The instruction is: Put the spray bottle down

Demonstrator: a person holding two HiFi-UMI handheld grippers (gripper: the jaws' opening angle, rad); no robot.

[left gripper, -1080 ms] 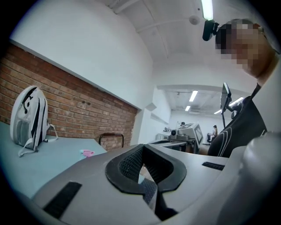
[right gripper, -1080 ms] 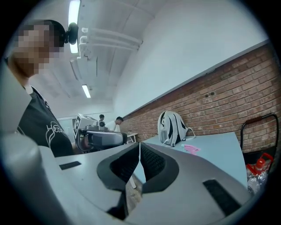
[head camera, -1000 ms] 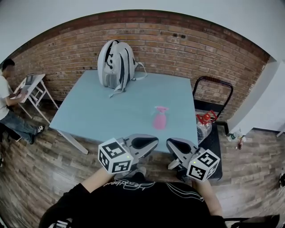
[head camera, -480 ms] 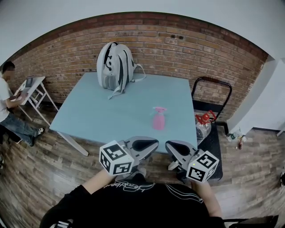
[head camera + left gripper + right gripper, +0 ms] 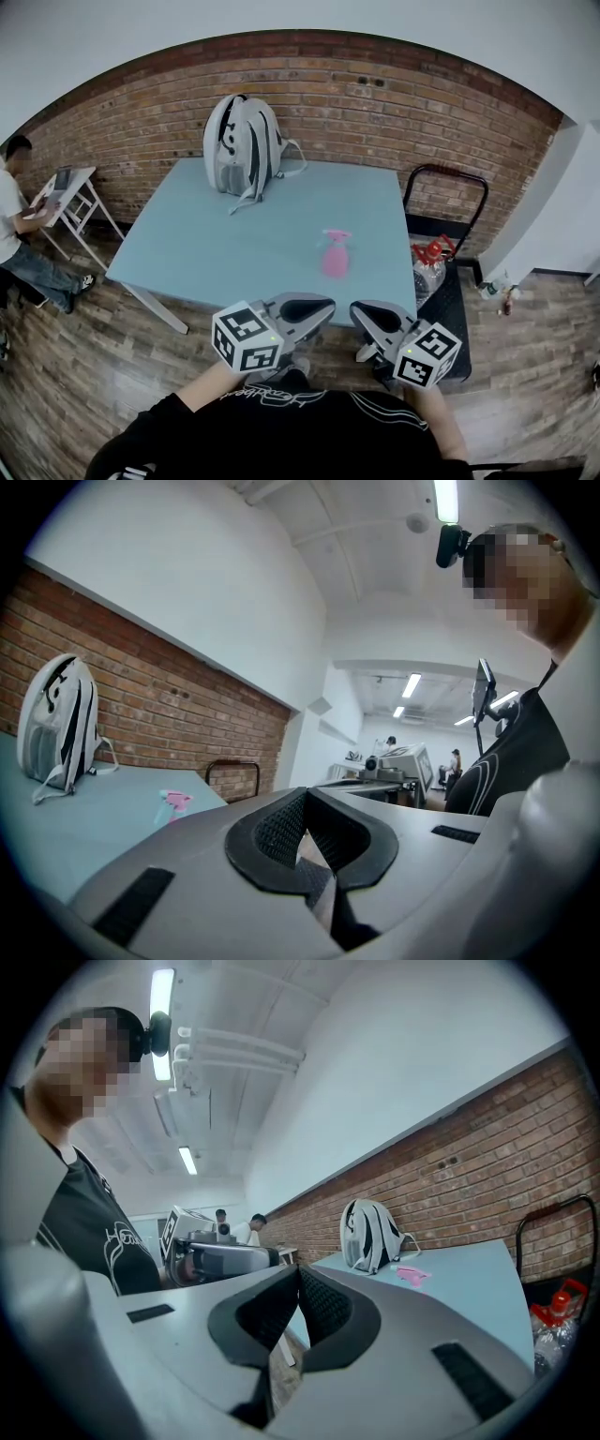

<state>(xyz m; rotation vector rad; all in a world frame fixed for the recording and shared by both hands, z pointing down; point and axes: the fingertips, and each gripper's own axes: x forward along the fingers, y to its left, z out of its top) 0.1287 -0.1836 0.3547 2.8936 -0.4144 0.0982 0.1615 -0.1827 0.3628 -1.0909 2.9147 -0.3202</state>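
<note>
A pink spray bottle [image 5: 335,252] stands upright on the light blue table [image 5: 234,239], near its front right part; it also shows small in the left gripper view [image 5: 174,804] and the right gripper view [image 5: 410,1275]. Both grippers are held close to the person's body, below the table's front edge and apart from the bottle. The left gripper [image 5: 323,306] is shut with nothing in it, its pads meeting at the tip [image 5: 305,792]. The right gripper [image 5: 358,309] is likewise shut and empty [image 5: 298,1269]. The two point toward each other.
A grey and white backpack [image 5: 243,141] stands at the table's far side by the brick wall. A black cart [image 5: 441,253] with red items and a plastic bag sits right of the table. A seated person [image 5: 19,220] is at a small desk at far left.
</note>
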